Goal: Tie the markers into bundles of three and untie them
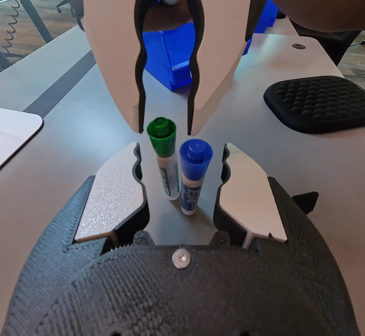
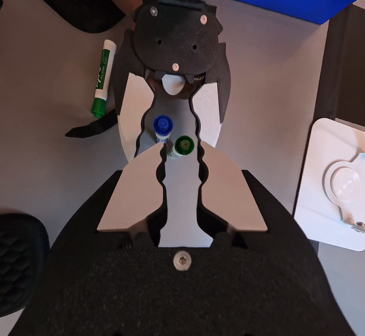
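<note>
Your left claw (image 1: 181,145) hovers over the grey bench (image 1: 79,139) with its fingers spread apart and nothing between them but air. Two markers stand upright on the bench in that gap, caps up: the green marker (image 1: 165,154) sits a little farther from you, and the blue marker (image 1: 194,172) stands just beside it on its right and nearer. Neither marker touches your fingers.

Your right claw (image 2: 180,144) comes in from the opposite side, tip to tip with the left one, its fingers also apart and empty. In the right wrist view, looking almost straight down, both upright markers lie beyond its tips, the blue cap just past its left fingertip and the green cap opposite the gap, while the left claw's fingers flank them on both sides.

A third marker (image 2: 102,77), green-capped, lies flat on the bench off to the side of the left claw, well apart from the standing pair. A black strap (image 2: 90,128) lies just beside its capped end.

A blue bin (image 1: 169,60) stands behind the markers in the left wrist view, a black bumpy pad (image 1: 320,103) rests toward the bench's right edge, and a white tray (image 2: 316,168) holding a round white fitting sits at the other side.
</note>
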The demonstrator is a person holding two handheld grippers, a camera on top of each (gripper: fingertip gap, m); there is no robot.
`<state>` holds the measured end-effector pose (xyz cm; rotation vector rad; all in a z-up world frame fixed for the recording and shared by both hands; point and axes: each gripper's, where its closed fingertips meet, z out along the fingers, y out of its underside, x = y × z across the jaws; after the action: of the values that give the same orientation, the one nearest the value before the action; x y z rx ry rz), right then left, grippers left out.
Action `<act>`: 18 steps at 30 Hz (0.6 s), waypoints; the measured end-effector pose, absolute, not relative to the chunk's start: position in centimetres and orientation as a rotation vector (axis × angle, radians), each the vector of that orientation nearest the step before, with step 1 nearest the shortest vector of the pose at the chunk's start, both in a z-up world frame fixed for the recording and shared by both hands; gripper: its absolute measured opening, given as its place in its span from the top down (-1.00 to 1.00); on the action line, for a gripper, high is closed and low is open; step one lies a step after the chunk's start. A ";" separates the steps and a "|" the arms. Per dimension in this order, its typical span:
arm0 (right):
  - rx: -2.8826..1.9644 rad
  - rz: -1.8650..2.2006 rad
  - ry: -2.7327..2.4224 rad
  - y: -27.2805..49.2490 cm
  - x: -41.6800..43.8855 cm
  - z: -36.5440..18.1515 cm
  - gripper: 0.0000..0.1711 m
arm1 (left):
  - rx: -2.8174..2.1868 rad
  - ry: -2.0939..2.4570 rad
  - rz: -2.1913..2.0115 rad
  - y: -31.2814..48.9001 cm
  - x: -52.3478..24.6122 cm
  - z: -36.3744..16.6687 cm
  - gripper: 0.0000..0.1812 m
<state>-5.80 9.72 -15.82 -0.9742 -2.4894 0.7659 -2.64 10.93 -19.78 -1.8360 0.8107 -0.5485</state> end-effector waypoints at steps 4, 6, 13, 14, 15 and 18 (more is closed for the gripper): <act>-0.995 0.749 -2.498 9.7 -5.9 -16.7 0.63 | -1.829 0.826 -0.550 10.3 -3.3 -19.5 0.10; -0.998 0.757 -2.502 9.7 -6.0 -17.0 0.73 | -1.838 0.855 -0.546 9.8 -3.7 -19.7 0.08; -0.989 0.886 -2.474 9.1 -6.3 -16.7 0.77 | -1.858 0.825 -0.520 7.7 -6.1 -19.0 0.08; -0.990 0.891 -2.471 9.2 -6.4 -16.6 0.77 | -1.858 0.814 -0.517 7.3 -6.4 -18.9 0.09; -0.990 0.900 -2.470 9.2 -6.4 -16.6 0.77 | -1.860 0.802 -0.516 7.1 -6.7 -19.0 0.09; -0.985 0.909 -2.475 9.1 -6.3 -16.9 0.77 | -1.867 0.772 -0.524 6.7 -7.3 -19.3 0.10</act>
<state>-6.32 9.12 -16.91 -0.9848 -2.4748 0.9092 -7.34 6.67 -19.33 -1.8667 0.7716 -0.5241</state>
